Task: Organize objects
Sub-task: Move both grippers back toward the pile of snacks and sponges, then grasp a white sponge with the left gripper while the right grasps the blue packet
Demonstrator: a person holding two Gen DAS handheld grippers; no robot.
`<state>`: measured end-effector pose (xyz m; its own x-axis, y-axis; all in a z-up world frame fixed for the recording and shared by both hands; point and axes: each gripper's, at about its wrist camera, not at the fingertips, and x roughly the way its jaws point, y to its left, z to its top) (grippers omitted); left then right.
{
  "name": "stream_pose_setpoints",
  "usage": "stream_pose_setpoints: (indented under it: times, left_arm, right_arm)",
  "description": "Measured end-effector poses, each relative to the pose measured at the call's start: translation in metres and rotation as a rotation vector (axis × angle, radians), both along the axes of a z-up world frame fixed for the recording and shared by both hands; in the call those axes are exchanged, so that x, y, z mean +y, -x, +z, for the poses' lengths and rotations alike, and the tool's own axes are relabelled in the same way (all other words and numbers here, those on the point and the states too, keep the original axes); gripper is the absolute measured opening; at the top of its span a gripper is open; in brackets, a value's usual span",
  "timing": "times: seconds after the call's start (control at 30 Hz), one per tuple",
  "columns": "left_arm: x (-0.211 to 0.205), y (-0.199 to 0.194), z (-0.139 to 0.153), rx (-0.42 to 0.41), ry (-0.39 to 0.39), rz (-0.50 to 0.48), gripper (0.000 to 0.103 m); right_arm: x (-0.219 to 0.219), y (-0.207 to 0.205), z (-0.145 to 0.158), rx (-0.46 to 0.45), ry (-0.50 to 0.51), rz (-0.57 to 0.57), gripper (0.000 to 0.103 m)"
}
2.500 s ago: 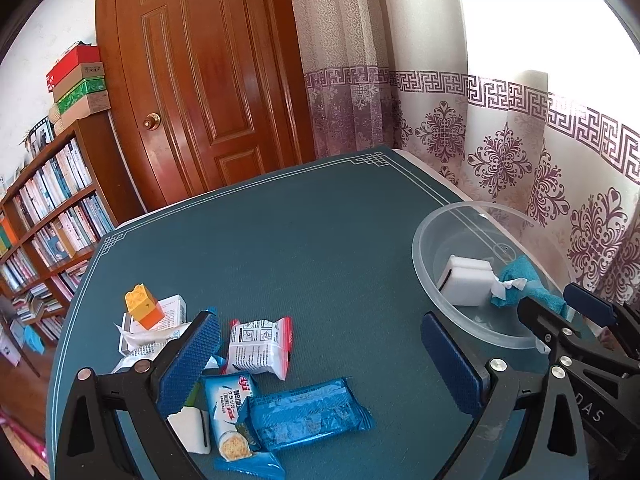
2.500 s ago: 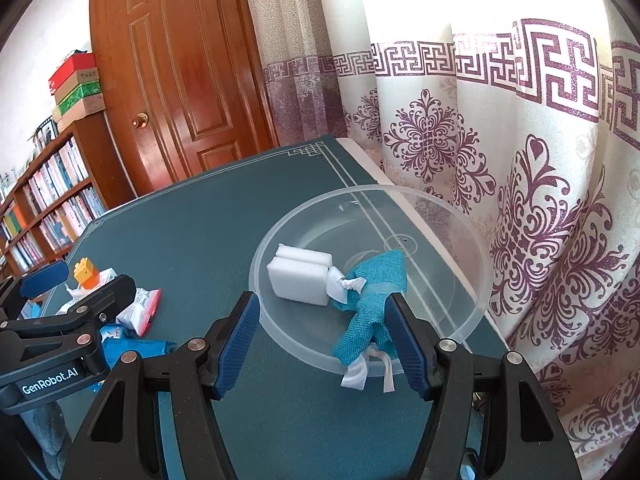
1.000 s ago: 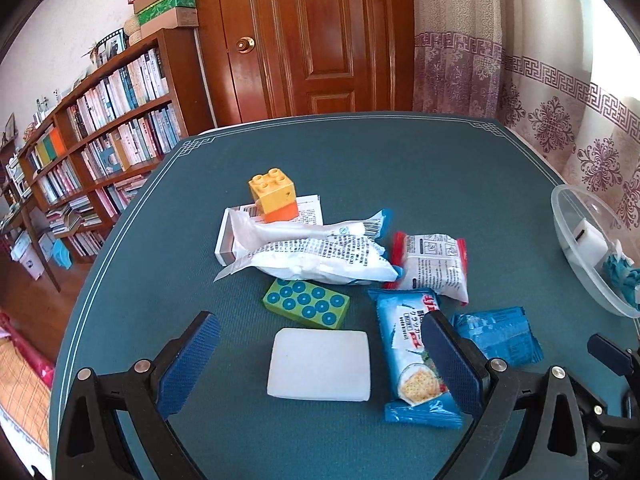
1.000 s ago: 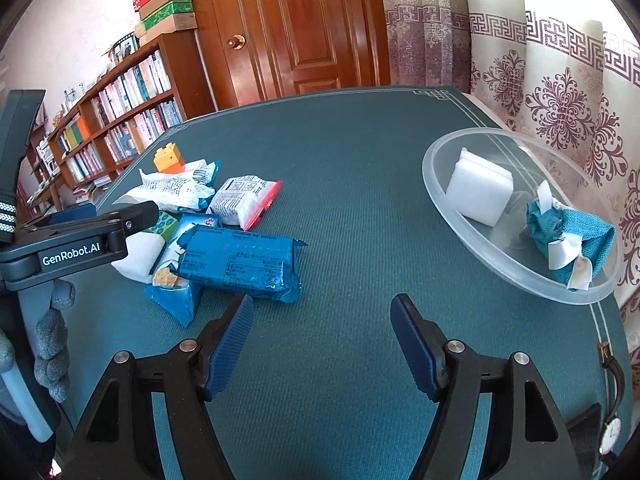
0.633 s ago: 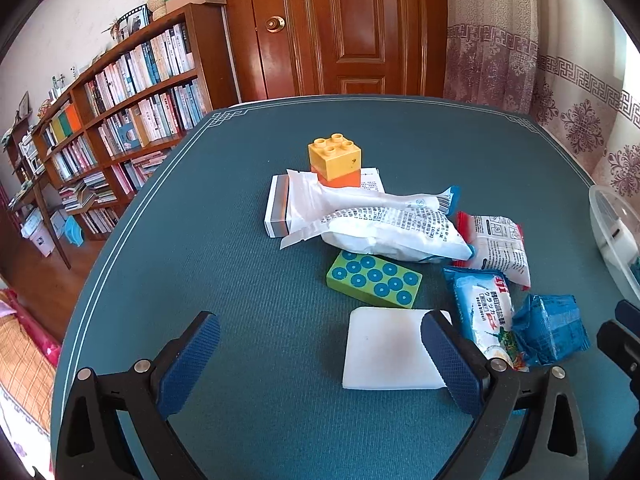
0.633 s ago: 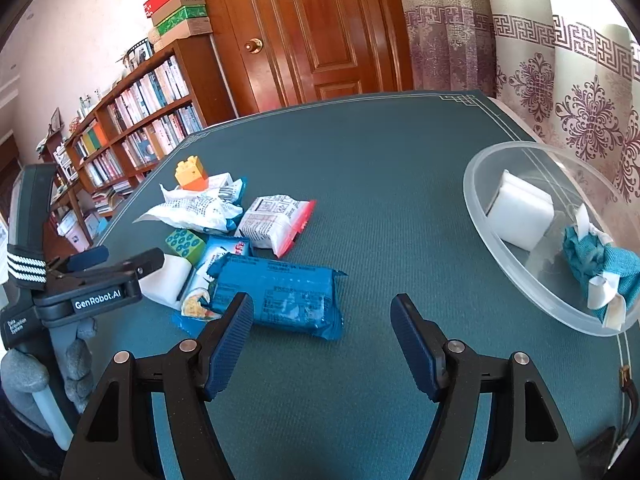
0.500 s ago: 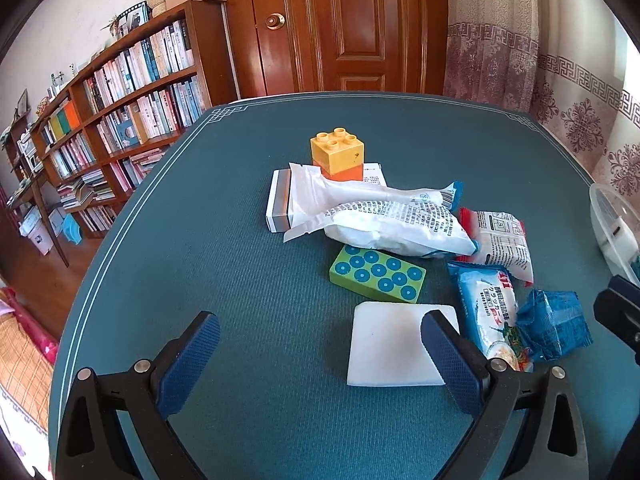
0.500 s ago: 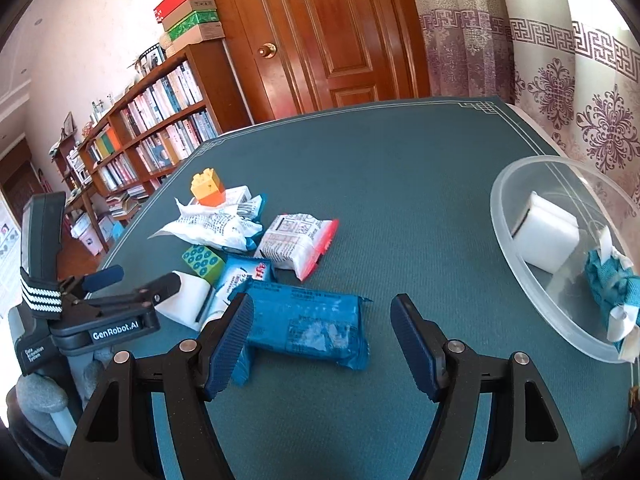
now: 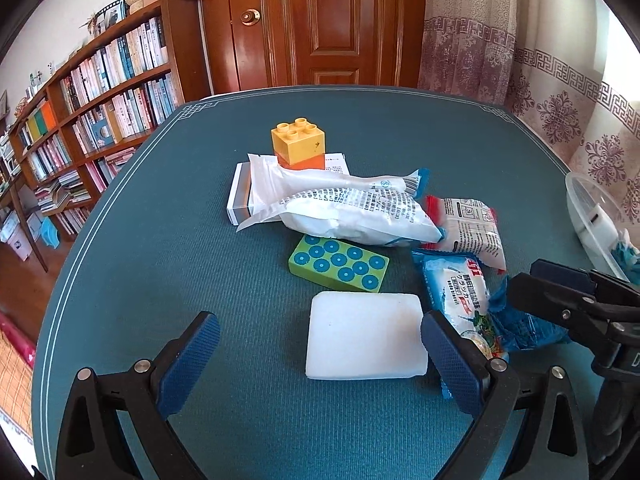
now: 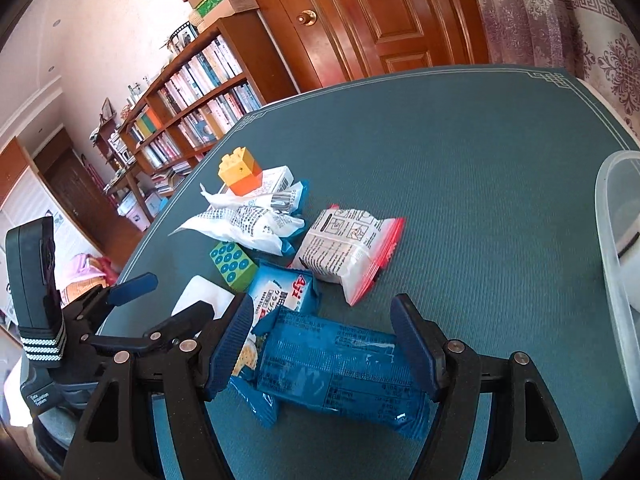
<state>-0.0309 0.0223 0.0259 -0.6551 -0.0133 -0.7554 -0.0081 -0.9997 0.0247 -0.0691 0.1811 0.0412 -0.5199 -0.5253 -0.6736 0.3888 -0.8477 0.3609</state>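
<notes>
The step in hand looks like the pick-up stage of tidying: both tools are lined up over the pile and nothing is lifted yet. The right gripper (image 10: 320, 344) tilts down at the table with its jaws spread and empty; the dark blue packet (image 10: 340, 368) lies directly between and just under its fingers, its long side running across the gap. The next move, I judge, calls for lowering onto that packet and closing on it, then carrying it to the clear plastic bowl (image 10: 612, 240) off to this gripper's right. The left gripper (image 9: 320, 356) also slants downward, open and holding nothing, with the white sponge block (image 9: 364, 336) just ahead, nearer its right finger
</notes>
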Motion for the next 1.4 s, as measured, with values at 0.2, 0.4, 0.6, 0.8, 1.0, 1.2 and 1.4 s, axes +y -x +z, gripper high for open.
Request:
stream_pose_setpoints:
  times: [0.2, 0.4, 0.6, 0.8, 1.0, 1.2, 1.4]
  left_arm:
    - [0.005, 0.001, -0.003, -0.005, 0.006, -0.024, 0.103]
    - [0.005, -0.005, -0.003, -0.003, 0.009, -0.046, 0.103]
    - [-0.001, -0.012, -0.002, 0.004, 0.020, -0.051, 0.103]
    - [-0.010, -0.020, 0.002, 0.004, 0.014, -0.039, 0.103]
    - [-0.011, -0.026, 0.003, 0.012, 0.024, -0.044, 0.103]
    - [-0.004, -0.019, -0.004, -0.004, 0.023, -0.064, 0.103]
    - [0.003, -0.009, -0.010, -0.017, 0.012, -0.082, 0.103]
  right_arm:
    - [0.013, -0.024, -0.011, -0.042, 0.000, 0.021, 0.072]
    - [0.014, -0.054, -0.010, -0.032, -0.027, 0.057, 0.072]
    - [0.013, -0.079, -0.011, -0.037, -0.044, 0.087, 0.072]
    - [0.003, -0.099, -0.008, 0.004, -0.102, 0.096, 0.072]
    - [0.001, -0.099, -0.007, 0.013, -0.098, 0.068, 0.072]
    - [0.000, -0.099, -0.007, 0.018, -0.103, 0.042, 0.072]
    - [-0.002, -0.098, -0.009, 0.029, -0.133, 0.022, 0.072]
